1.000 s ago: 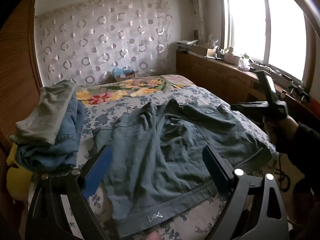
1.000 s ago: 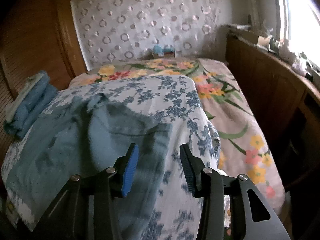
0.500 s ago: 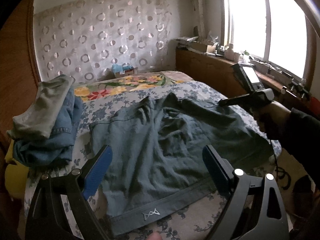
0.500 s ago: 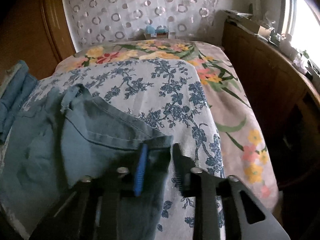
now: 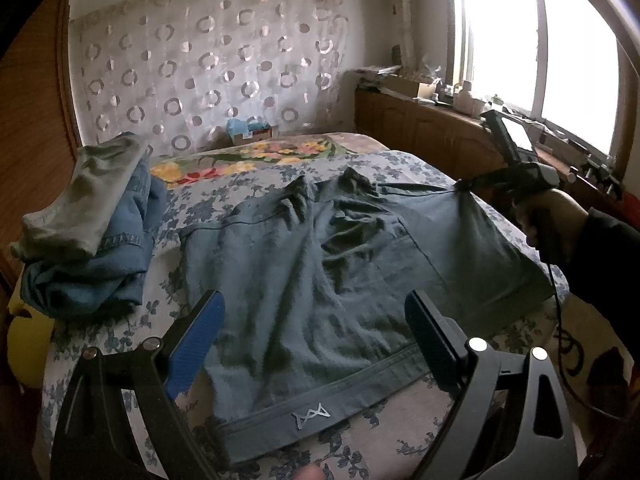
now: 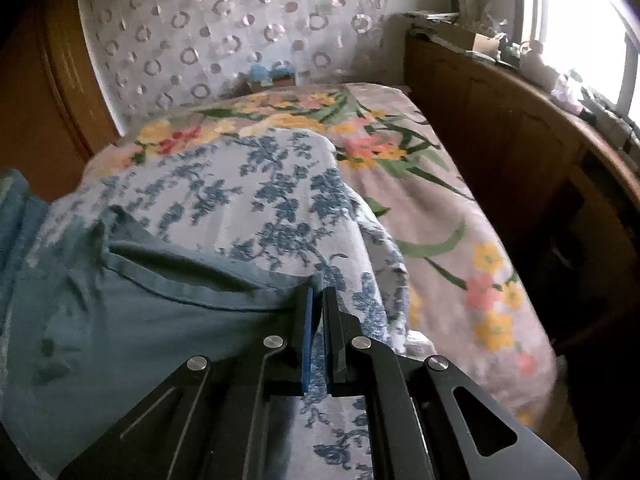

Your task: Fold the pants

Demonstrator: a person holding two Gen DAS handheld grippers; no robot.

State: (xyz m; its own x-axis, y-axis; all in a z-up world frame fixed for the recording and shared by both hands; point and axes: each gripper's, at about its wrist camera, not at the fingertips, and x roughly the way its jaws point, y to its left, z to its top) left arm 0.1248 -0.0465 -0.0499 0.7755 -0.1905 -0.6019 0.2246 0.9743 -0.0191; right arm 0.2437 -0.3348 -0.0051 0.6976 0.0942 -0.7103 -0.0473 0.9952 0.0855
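Note:
Grey-green pants (image 5: 320, 272) lie spread and wrinkled on the bed, the waistband with a small logo nearest the left wrist camera. My left gripper (image 5: 316, 320) hovers wide open above the waistband end, nothing between its fingers. At the far right corner of the pants (image 6: 132, 320), my right gripper (image 6: 316, 296) is shut on the hem corner and lifts it into a small peak off the bed. In the left wrist view that right gripper (image 5: 460, 188) is held by a hand in a dark sleeve.
A blue-flowered sheet (image 6: 260, 184) covers the bed over a bright floral blanket (image 6: 432, 208). A stack of folded clothes (image 5: 92, 220) sits at the bed's left. Wooden cabinets (image 5: 432, 136) under the window line the right side. A cable (image 5: 560, 320) hangs by the bed edge.
My right gripper closed onto the far right hem corner and raised it, pulling the fabric taut into a peak. The left gripper stayed open over the waistband.

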